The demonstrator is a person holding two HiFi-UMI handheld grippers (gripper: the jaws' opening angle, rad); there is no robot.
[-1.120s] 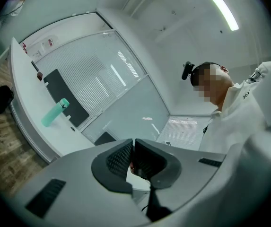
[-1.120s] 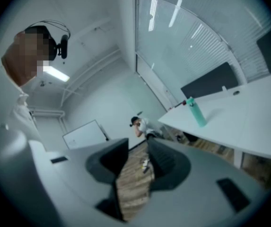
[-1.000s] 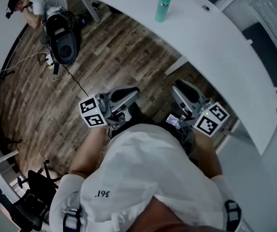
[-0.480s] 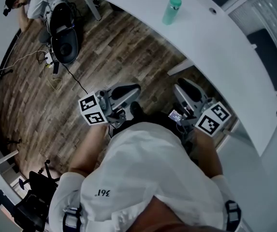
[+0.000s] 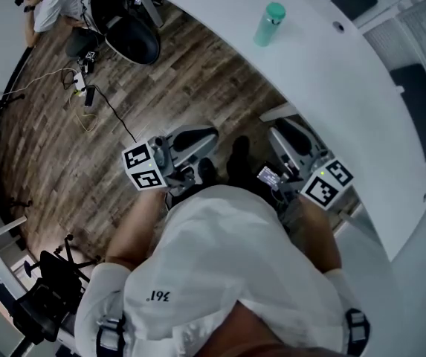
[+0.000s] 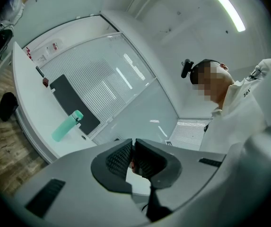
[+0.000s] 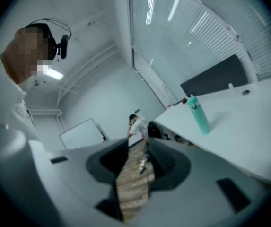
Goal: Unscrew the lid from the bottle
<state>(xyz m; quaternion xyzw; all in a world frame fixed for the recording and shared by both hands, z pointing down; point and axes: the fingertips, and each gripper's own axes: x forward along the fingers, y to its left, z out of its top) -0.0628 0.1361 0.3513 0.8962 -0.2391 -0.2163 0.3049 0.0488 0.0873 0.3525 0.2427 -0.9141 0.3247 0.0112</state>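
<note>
1. A smooth, curved white surface (image 5: 346,88) arcs over the wood-plank floor (image 5: 56,155).
2. A slim mint-green bottle (image 5: 269,24), lid (image 5: 275,10) on, stands there, well apart from both grippers.
3. Left gripper (image 6: 132,157): ribbed jaws pressed together.
4. Right gripper (image 7: 137,161): jaws spread, empty.

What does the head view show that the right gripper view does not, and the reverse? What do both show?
Only the head view: the left gripper and its marker cube. Only the right gripper view: a whiteboard, a ceiling light, and that the right gripper is open, nothing between its jaws. Both: the teal bottle, lid on, upright on the white table, and a second person.
</note>
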